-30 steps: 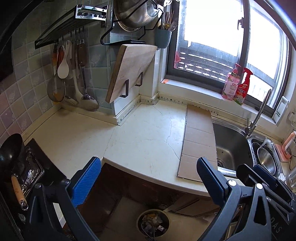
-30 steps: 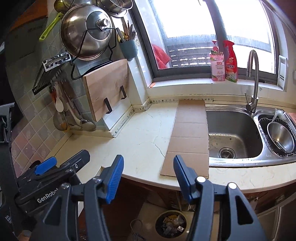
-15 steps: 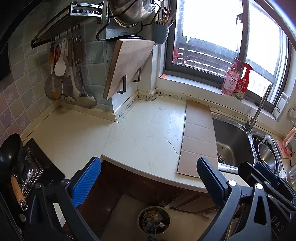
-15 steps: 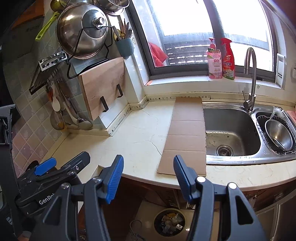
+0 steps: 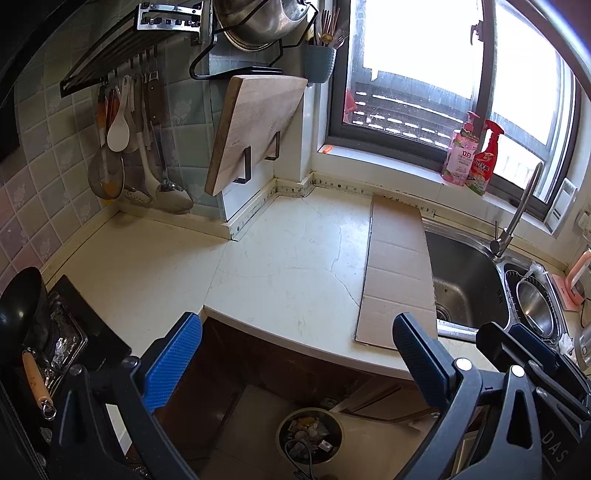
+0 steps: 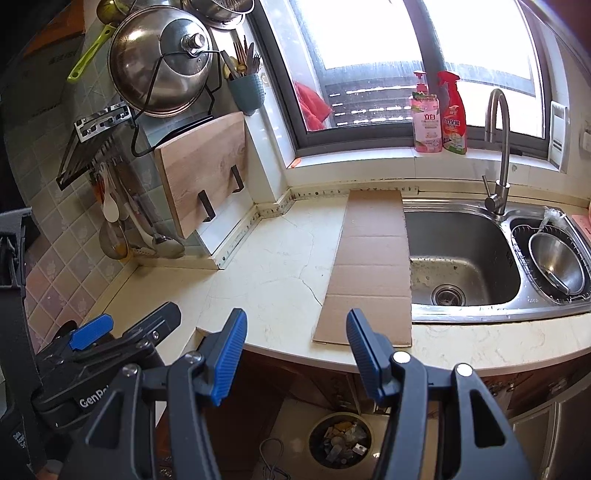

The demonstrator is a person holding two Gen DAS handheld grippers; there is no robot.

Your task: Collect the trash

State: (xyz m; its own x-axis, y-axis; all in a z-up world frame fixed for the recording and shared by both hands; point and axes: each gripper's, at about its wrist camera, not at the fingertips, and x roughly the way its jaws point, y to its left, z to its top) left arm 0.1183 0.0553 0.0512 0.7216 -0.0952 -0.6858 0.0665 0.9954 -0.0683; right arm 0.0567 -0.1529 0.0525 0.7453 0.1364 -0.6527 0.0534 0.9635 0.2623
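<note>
tiled wall (image 5: pixel 44 192) — bright window (image 6: pixel 369 33)

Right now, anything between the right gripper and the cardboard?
Nothing visible. The right gripper is open and empty, with the cardboard flat on the counter just ahead, beside the sink.

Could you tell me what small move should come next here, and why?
Probably ease the right tongs forward onto the near edge of the cardboard strip: both tongs are open and empty, it lies flat beside the sink, and the trash bin stands below.

Right gripper (image 6: pixel 295 345) jaws apart, empty, cardboard strip (image 6: pixel 373 266) beside sink (image 6: pixel 461 254)
</note>
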